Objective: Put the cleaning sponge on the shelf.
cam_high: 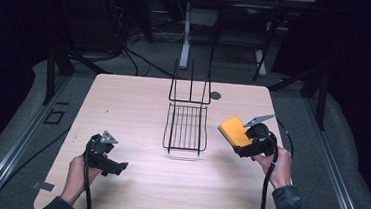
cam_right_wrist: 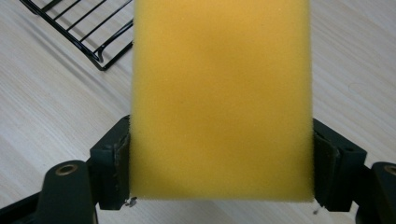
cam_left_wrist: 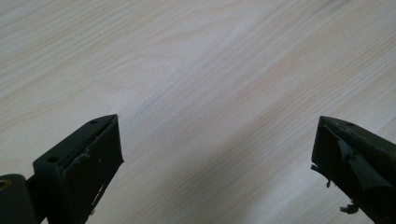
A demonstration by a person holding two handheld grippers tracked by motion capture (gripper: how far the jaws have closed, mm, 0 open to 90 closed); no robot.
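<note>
the right hand-held gripper (cam_high: 244, 143) is clamping a yellow sponge (cam_high: 233, 129) above the worktop (cam_high: 132, 180), with the wire rack (cam_high: 186, 128) lying just to its left; the left hand-held gripper (cam_high: 113, 165) is sitting wide and empty, farther off.

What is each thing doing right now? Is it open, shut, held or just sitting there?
Yellow sponge: held between the jaws, up off the table.
Right tongs: shut on the yellow sponge, gripping its two sides.
Left tongs: open, nothing between the jaws, over bare wood.
Black wire rack: sitting on the table, nothing in it, untouched.
Table: holds the black wire rack in the middle.
</note>
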